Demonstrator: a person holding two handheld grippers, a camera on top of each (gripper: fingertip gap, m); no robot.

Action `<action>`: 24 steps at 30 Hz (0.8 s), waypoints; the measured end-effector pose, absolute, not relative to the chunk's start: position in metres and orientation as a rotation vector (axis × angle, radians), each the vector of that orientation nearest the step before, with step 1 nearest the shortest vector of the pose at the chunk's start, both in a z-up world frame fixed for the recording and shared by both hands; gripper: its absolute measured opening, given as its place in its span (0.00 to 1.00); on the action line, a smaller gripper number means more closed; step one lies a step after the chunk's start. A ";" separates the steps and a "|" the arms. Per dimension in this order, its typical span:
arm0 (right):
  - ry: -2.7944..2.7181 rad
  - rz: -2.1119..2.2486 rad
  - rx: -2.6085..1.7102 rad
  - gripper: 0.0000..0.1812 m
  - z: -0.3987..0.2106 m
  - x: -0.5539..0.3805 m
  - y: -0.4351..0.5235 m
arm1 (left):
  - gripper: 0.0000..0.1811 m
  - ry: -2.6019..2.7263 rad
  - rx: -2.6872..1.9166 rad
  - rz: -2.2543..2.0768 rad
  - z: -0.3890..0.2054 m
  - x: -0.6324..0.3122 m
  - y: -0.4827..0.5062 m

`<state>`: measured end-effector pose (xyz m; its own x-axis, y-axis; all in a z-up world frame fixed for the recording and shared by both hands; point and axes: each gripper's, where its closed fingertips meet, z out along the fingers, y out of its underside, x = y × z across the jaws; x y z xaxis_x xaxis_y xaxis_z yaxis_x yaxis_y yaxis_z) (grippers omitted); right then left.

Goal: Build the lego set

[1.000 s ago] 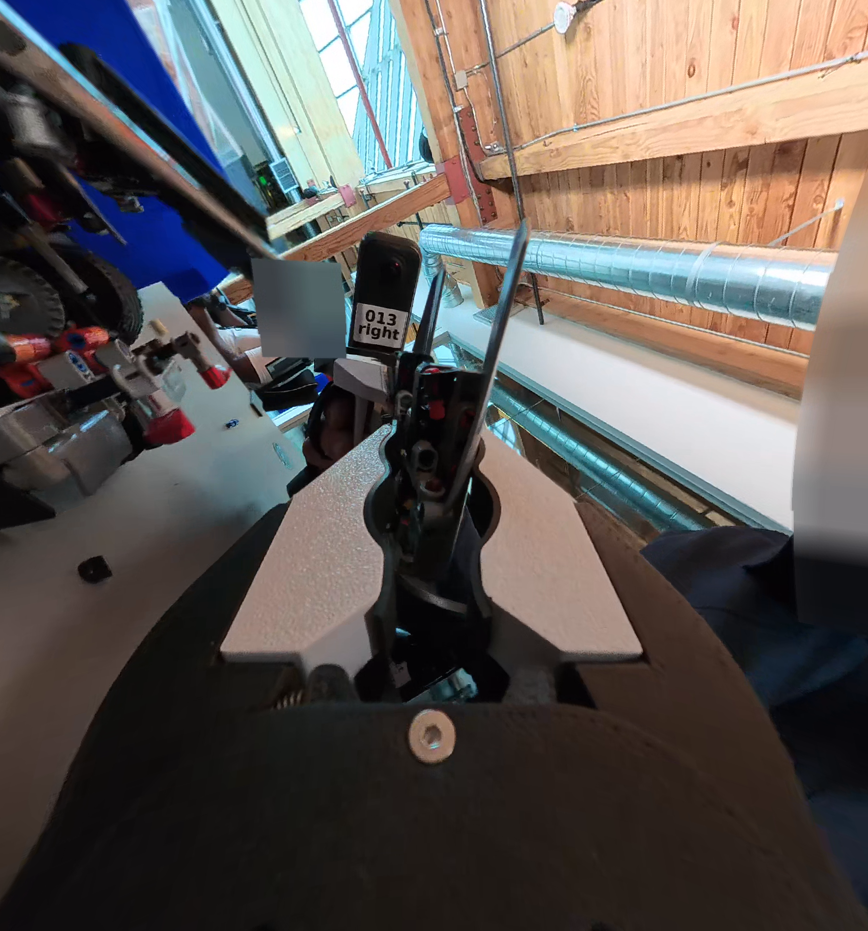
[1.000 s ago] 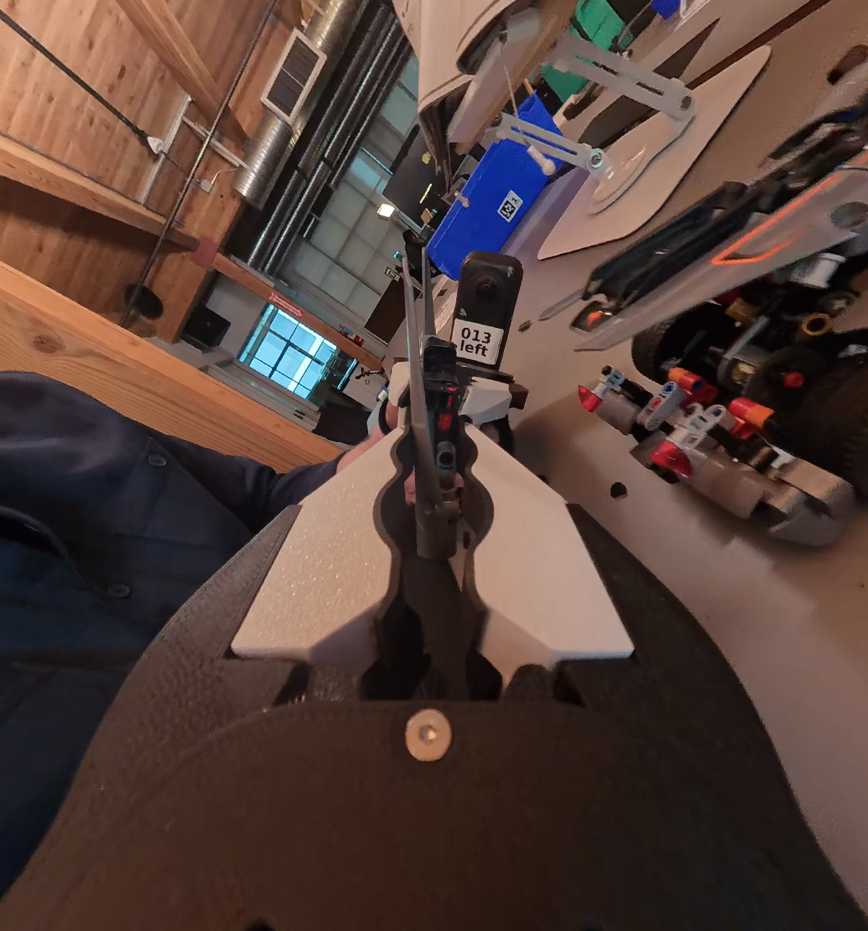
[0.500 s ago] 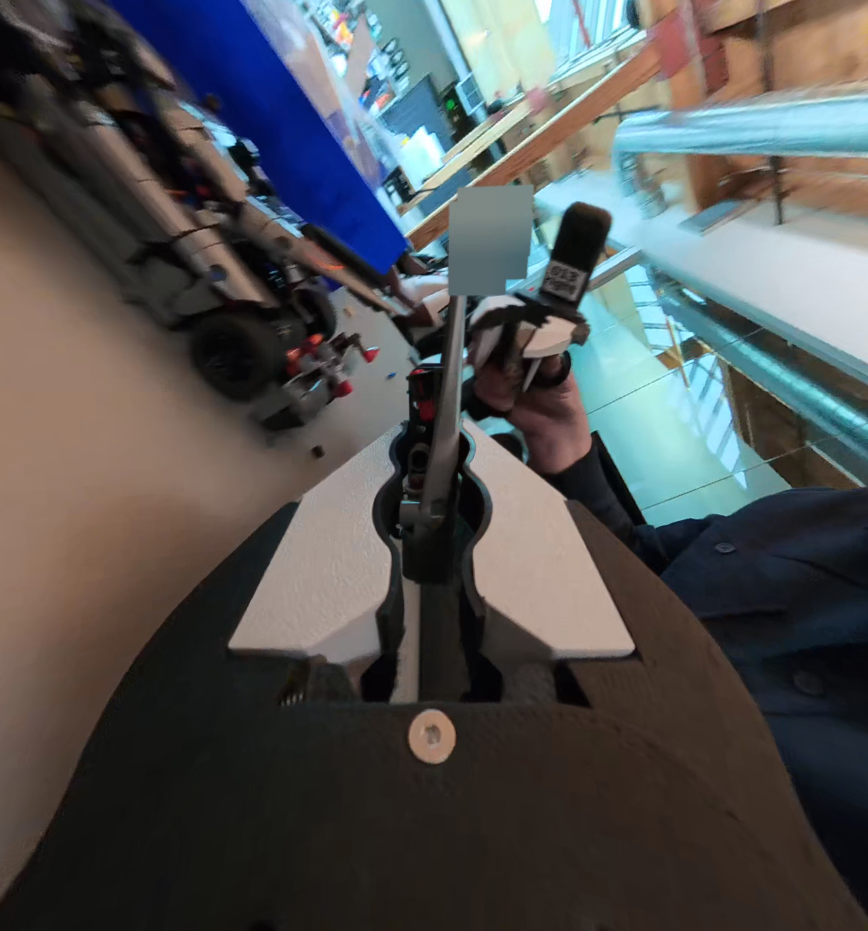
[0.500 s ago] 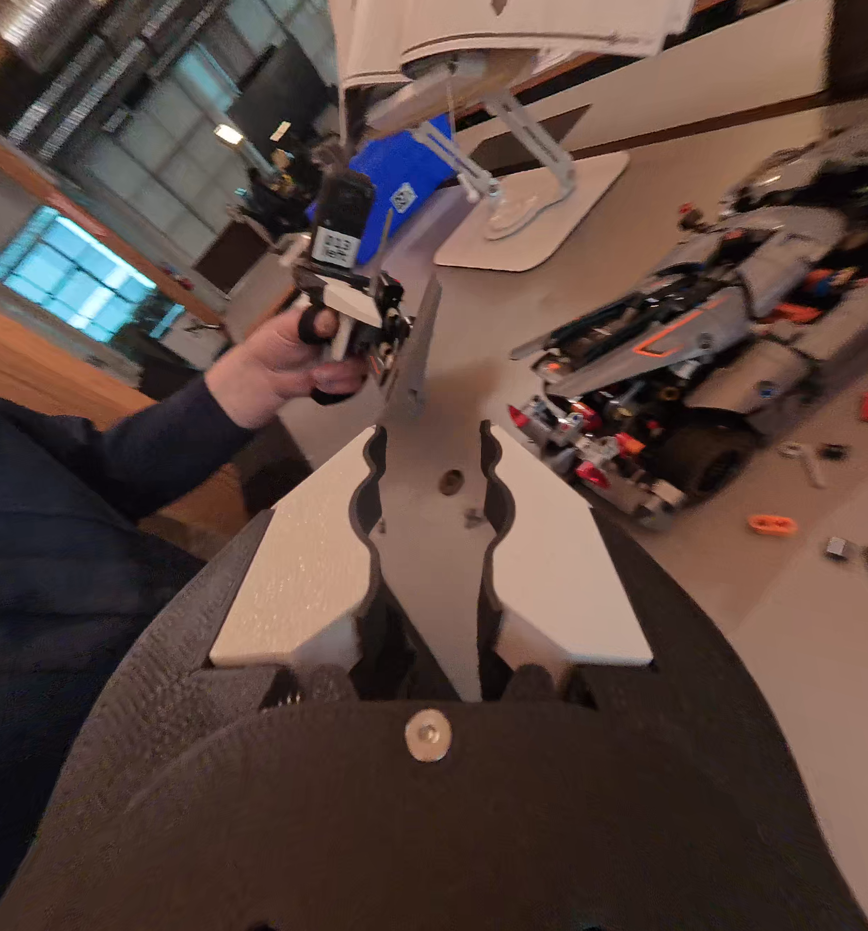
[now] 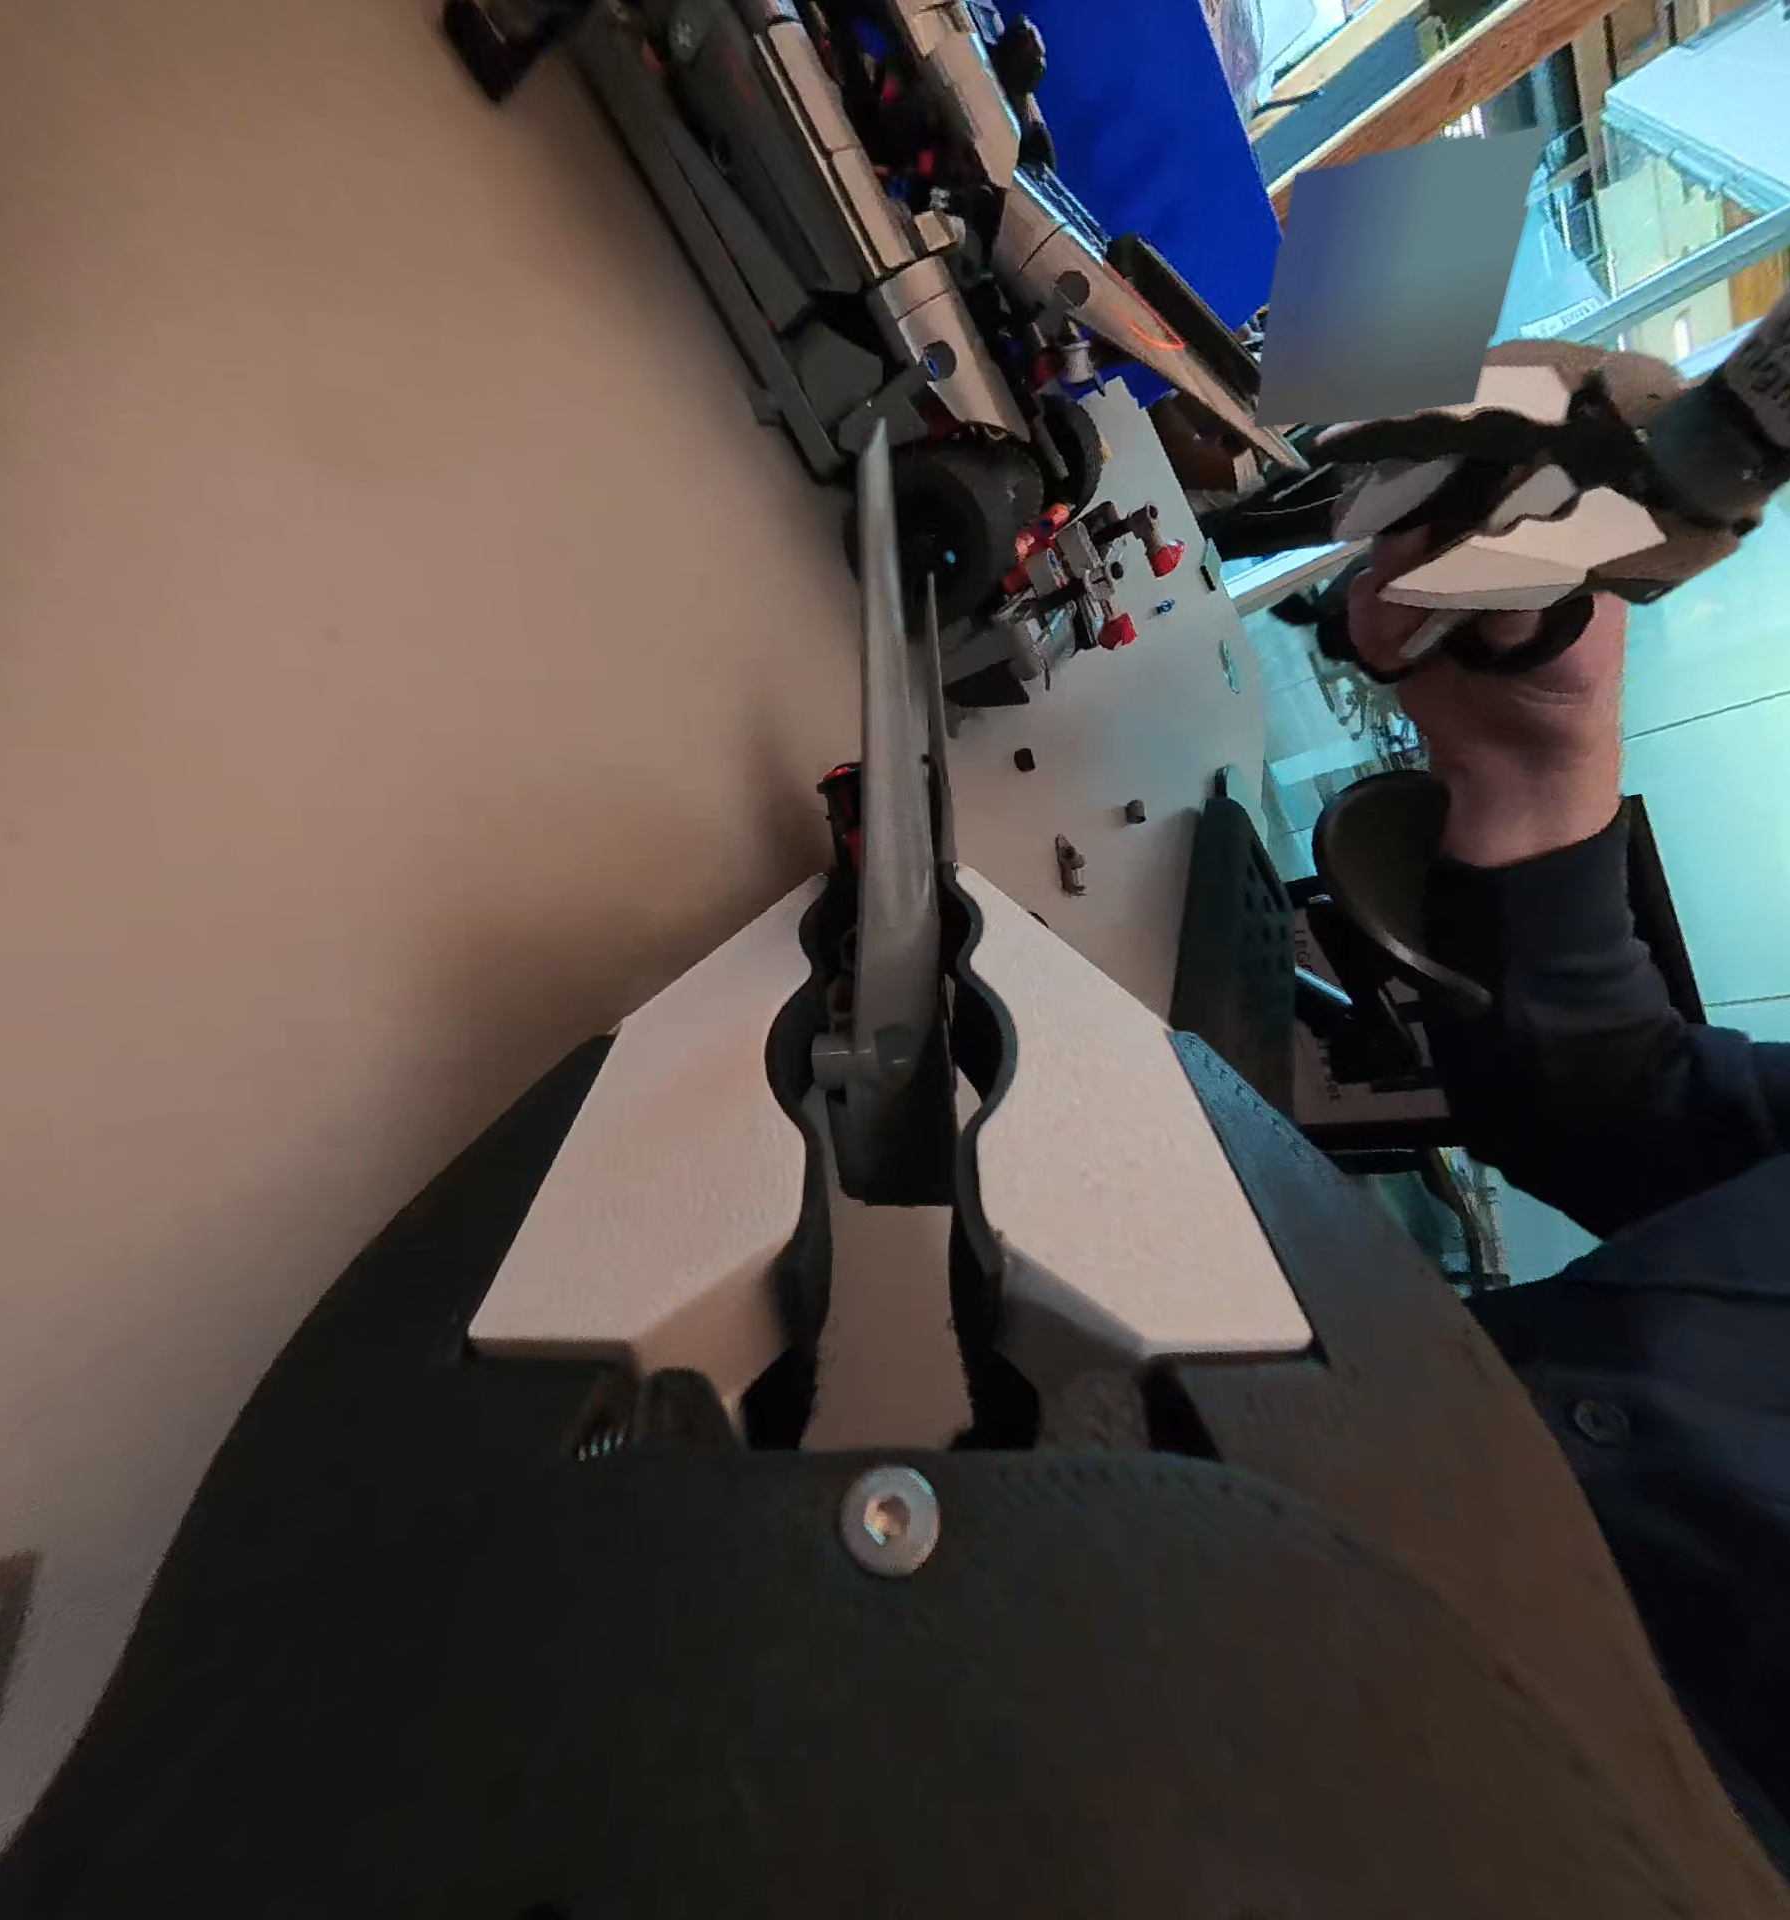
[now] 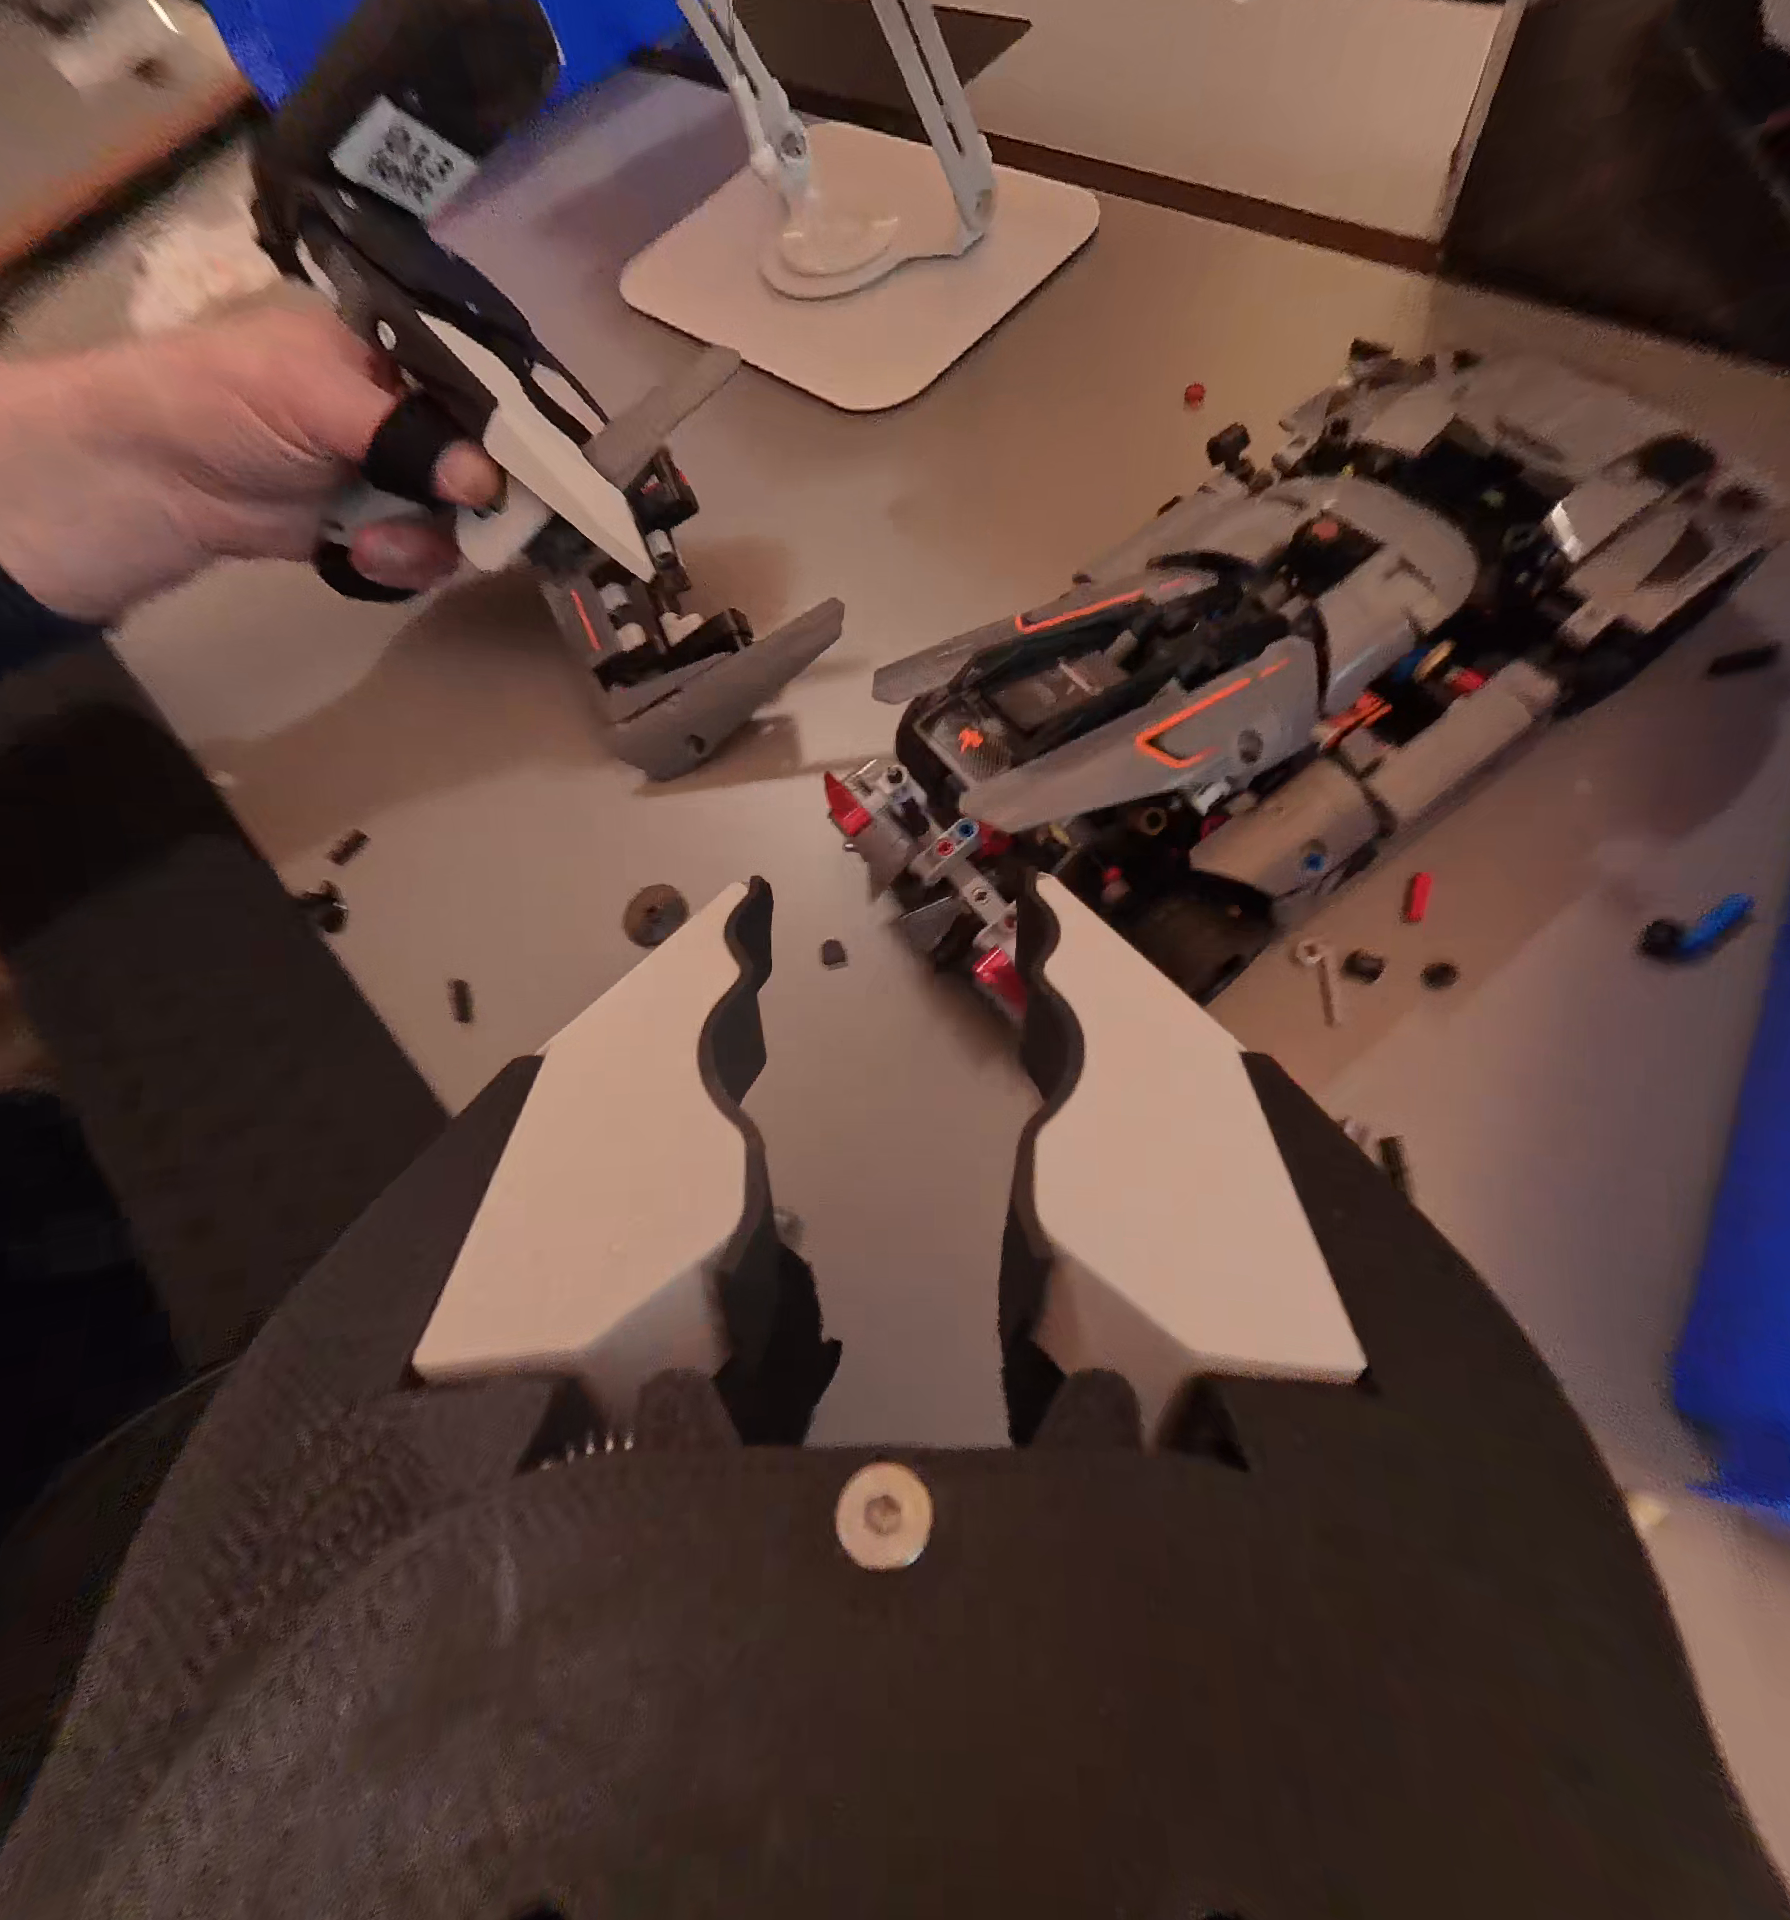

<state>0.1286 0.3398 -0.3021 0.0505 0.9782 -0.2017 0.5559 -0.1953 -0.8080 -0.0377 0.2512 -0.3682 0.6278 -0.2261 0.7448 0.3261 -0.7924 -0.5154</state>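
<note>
My left gripper (image 5: pixel 891 904) is shut on a grey and black lego sub-assembly (image 5: pixel 886 790) with a long grey panel sticking forward. The right wrist view shows that gripper (image 6: pixel 631 540) holding the sub-assembly (image 6: pixel 683 675) low over the tan table, left of the grey lego car (image 6: pixel 1286 686) with orange trim. The car also shows in the left wrist view (image 5: pixel 922 270). My right gripper (image 6: pixel 896 904) is open and empty above the table, just in front of the car's near end. It also shows in the left wrist view (image 5: pixel 1390 551), held in a hand.
Loose small pieces lie around the car: a black gear (image 6: pixel 654 912), a red pin (image 6: pixel 1419 896), a blue piece (image 6: pixel 1701 925). A white lamp base (image 6: pixel 860 260) stands behind. A blue bin (image 6: pixel 1784 1195) is at the right edge. My hands' fingertips stand some 20 cm from each other. The black gear (image 6: pixel 654 912) is about 12 cm from my left fingertips.
My right gripper has let go of the sub-assembly, opened and drawn back. My left gripper has kept hold of it and carried it down toward the table beside the car.
</note>
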 end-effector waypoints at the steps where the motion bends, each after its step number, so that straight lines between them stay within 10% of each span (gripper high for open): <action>1: -1.573 0.956 -1.770 0.25 -0.302 0.125 0.342 | 0.08 -0.081 -2.216 -1.133 -0.370 -0.038 0.253; 24: -1.798 0.425 -1.275 0.28 -0.337 0.097 0.396 | 0.34 -0.046 -2.345 -0.657 -0.391 -0.078 0.254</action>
<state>0.0967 0.3958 -0.3372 -0.1000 0.8870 0.4508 0.5909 0.4175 -0.6903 -0.0779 0.2544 -0.3912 0.8712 -0.1428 0.4697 0.2072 -0.7604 -0.6155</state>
